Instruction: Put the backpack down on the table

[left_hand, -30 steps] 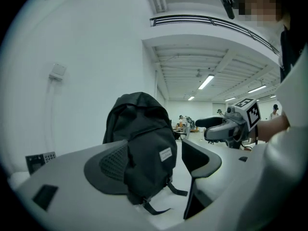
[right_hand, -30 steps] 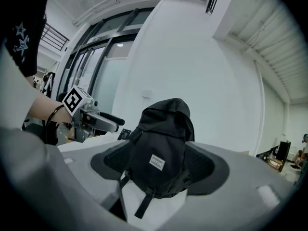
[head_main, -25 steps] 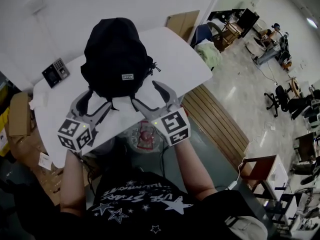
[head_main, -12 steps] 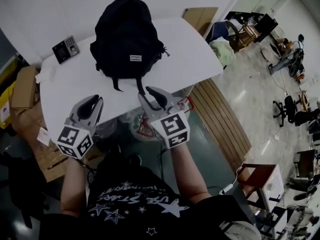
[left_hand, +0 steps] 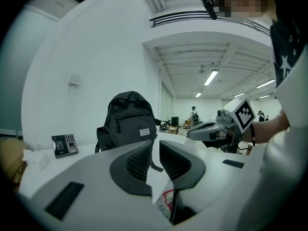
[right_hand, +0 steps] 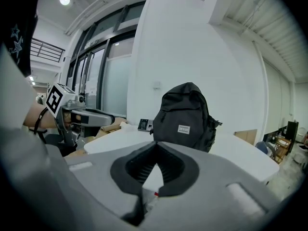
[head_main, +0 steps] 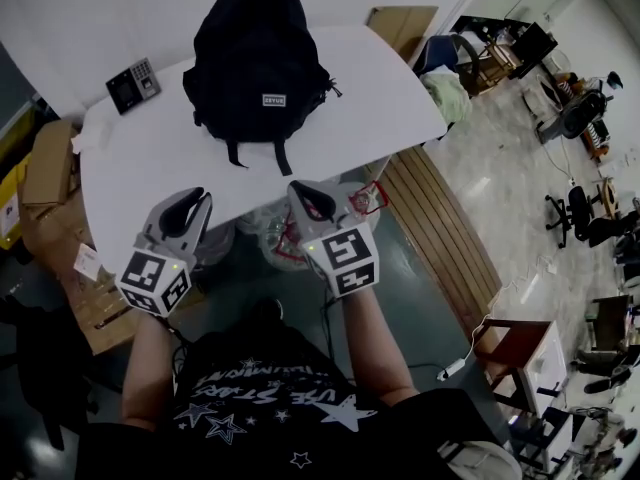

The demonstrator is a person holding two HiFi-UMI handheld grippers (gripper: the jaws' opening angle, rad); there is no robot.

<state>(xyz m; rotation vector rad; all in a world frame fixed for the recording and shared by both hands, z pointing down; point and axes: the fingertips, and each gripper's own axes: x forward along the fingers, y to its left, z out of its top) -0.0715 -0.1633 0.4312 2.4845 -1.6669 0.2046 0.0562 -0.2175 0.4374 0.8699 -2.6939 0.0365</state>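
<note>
A black backpack [head_main: 260, 63] with a small white label stands upright on the white table [head_main: 370, 98]; two of its straps lie on the tabletop in front of it. Both grippers hang off the table's near edge, apart from the bag. My left gripper [head_main: 193, 200] is nearly closed, with a narrow gap and nothing between the pads [left_hand: 139, 160]. My right gripper [head_main: 305, 193] is shut and empty, its tips touching [right_hand: 156, 146]. The backpack [left_hand: 129, 121] shows ahead in the left gripper view, and the backpack [right_hand: 187, 117] also fills the middle of the right gripper view.
A small keypad device [head_main: 133, 85] lies on the table's far left corner. Cardboard boxes [head_main: 45, 183] stand left of the table. A plastic bag with red print [head_main: 290, 238] sits under the near edge. Wooden slats [head_main: 440, 228] and office chairs are to the right.
Both grippers drew back from the backpack's base past the table edge, and their wide-open jaws closed. The backpack stays upright on the table.
</note>
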